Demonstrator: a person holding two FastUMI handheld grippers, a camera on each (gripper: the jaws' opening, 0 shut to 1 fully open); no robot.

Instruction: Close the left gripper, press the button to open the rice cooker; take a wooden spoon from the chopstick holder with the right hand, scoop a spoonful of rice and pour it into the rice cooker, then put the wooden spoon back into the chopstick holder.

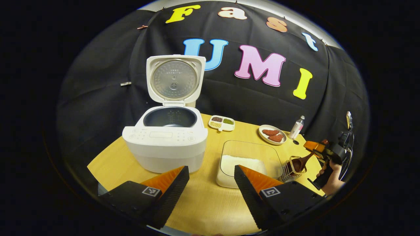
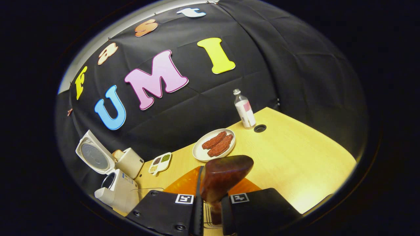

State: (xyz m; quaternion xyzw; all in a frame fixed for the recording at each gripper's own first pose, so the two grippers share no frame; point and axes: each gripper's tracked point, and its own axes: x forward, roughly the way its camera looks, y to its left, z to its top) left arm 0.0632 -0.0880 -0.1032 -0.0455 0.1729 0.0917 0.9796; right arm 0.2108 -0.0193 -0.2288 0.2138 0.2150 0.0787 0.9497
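The white rice cooker [image 1: 165, 144] stands on the left of the table with its lid [image 1: 175, 79] raised and the dark inner pot showing. A clear box of rice [image 1: 244, 164] lies to its right. My left gripper [image 1: 211, 168] is open above the table's front edge, holding nothing. Past the box, a wire chopstick holder [image 1: 292, 170] carries the wooden spoon [image 1: 300, 162], bowl end at the holder's mouth. The right gripper [image 1: 315, 149], held by a hand, grips the spoon's handle. In the right gripper view my right gripper [image 2: 211, 200] is shut on the wooden spoon [image 2: 226, 173].
A plate of reddish meat pieces [image 1: 272, 134] and a small bottle [image 1: 297, 127] stand at the back right beside a cable hole [image 2: 260, 128]. A divided dish of beans [image 1: 221, 123] lies behind the rice box. A toaster with bread [image 2: 128, 161] stands behind the cooker.
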